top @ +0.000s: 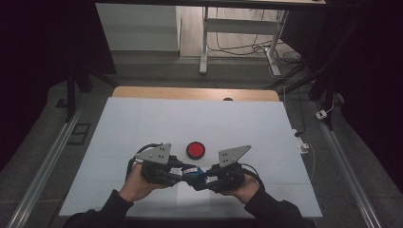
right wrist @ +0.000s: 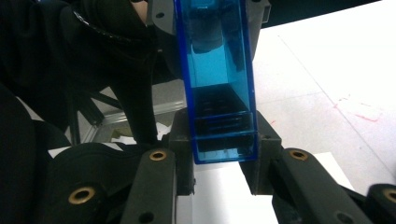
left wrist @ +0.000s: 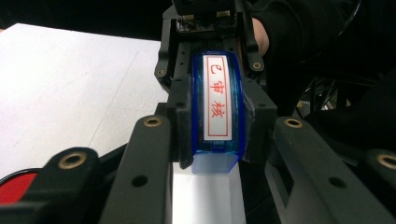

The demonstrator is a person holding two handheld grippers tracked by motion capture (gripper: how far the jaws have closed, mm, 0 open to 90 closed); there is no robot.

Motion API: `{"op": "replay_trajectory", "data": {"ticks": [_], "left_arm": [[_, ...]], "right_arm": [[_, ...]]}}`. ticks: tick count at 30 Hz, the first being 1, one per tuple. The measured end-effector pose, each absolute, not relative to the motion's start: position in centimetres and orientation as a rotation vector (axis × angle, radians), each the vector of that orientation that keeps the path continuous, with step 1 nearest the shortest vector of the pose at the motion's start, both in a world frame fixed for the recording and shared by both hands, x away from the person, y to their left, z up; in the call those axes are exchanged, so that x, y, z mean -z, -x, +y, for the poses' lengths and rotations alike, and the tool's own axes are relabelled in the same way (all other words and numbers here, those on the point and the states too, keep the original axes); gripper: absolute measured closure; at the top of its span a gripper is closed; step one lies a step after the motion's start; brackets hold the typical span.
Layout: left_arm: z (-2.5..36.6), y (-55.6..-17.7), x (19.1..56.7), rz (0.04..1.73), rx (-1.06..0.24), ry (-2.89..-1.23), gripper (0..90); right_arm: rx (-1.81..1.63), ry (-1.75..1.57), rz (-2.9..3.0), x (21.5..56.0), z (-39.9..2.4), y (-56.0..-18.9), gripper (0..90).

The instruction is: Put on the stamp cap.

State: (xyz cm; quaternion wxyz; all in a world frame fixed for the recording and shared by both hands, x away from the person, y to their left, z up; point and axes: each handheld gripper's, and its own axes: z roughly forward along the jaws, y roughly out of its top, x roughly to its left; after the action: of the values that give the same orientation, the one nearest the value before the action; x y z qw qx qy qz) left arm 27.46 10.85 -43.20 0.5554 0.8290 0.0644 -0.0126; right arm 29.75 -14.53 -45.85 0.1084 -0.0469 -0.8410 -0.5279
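Two pairs of black fingers are clamping the same small blue stamp (top: 194, 174) from opposite ends, holding it in the air just above the near part of the table (top: 142, 123). In the left gripper view, the left gripper (left wrist: 215, 140) is pinching the near end of the translucent blue body, its fingers (left wrist: 180, 135) pressing against both sides, while the white label with three red characters inside a red frame is facing the camera. At twelve o'clock in that view, the right gripper (left wrist: 210, 51) is gripping the far end. In the right gripper view, the right gripper (right wrist: 224, 144) is closing its fingers (right wrist: 182, 140) on the clear blue casing, which is rising toward twelve o'clock, where the left gripper is holding it.

From the high view, the left gripper (top: 178, 173) and right gripper (top: 209, 178) are meeting at six o'clock on the white table, each held in one of the person's hands, dark sleeves entering from the bottom edge. A round red ink pad (top: 195, 150) is lying on the table just beyond the stamp, toward twelve o'clock, apart from both grippers. A white sheet of paper (top: 192, 202) is lying below the stamp.
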Motion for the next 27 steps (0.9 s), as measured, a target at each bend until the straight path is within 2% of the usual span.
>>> {"op": "replay_trajectory", "data": {"ticks": [6,16,27], "left_arm": [[10.67,-27.35,43.20,0.150,0.002,-1.987,69.8],[10.88,-27.41,42.98,0.198,-0.019,-2.006,69.8],[11.04,-27.38,42.78,0.246,-0.043,-2.033,69.8]], "right_arm": [[1.539,0.139,-2.531,45.88,-14.43,-29.58,67.5],[1.520,0.209,-2.600,45.78,-14.70,-29.46,60.7],[1.482,0.289,-2.708,45.55,-14.90,-28.94,47.4]]}}
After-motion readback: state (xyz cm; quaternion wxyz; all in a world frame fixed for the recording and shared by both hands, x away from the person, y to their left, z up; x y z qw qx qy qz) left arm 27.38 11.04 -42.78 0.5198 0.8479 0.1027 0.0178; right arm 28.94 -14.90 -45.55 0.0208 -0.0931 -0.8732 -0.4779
